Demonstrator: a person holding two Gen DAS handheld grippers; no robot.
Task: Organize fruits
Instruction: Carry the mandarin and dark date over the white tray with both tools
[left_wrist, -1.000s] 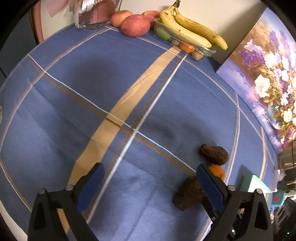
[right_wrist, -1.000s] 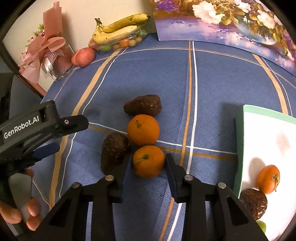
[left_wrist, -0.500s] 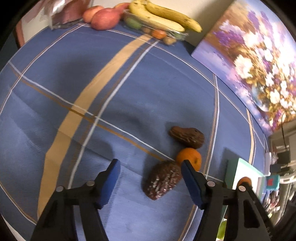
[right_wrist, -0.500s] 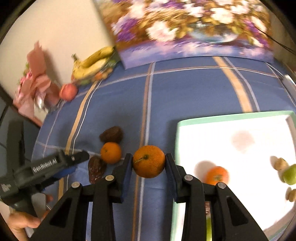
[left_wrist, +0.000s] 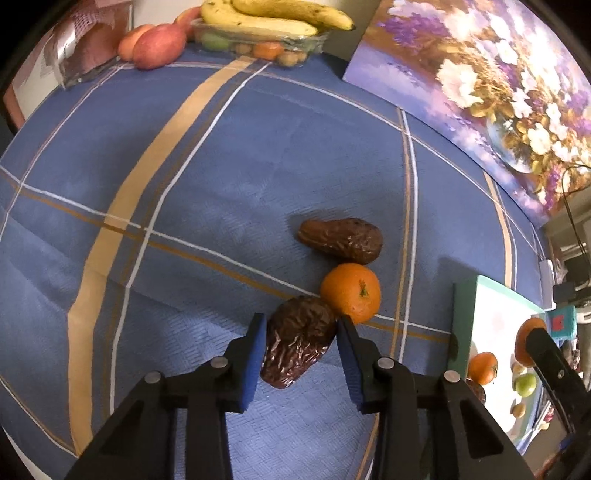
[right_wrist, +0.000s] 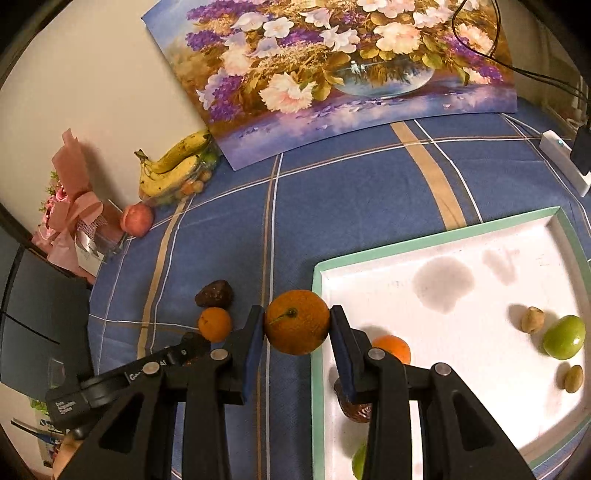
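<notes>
My left hand-held gripper (left_wrist: 300, 345) has just been closing and its blue pads now press both sides of a wrinkled dark fruit (left_wrist: 297, 347) lying on the worktop (left_wrist: 207, 184). Just ahead of the right pad and touching that fruit sits a loose orange (left_wrist: 351, 292), and beyond it a second dark fruit (left_wrist: 341, 240) lies touching the orange, so three pieces make a short line running away from that hand-held gripper. To its left and ahead, the blue checked cloth is bare all the way to the far edge, where bananas (left_wrist: 280, 18) rest on a clear box beside apples (left_wrist: 159, 46). My right hand-held gripper (right_wrist: 297, 328) is clenched on a carried orange (right_wrist: 296, 322), held above the near left rim of the white tray (right_wrist: 424, 245). To the right of that hand-held gripper the tray floor is mostly open, with a green border all round. In the tray I count one orange (right_wrist: 395, 347) just behind the right finger, one dark fruit partly hidden under that finger, two green fruits, one of them cut off at the lower edge of the view, and two small tan pieces. A flower painting (right_wrist: 332, 66) leans at the far edge of the worktop, well ahead of both.
</notes>
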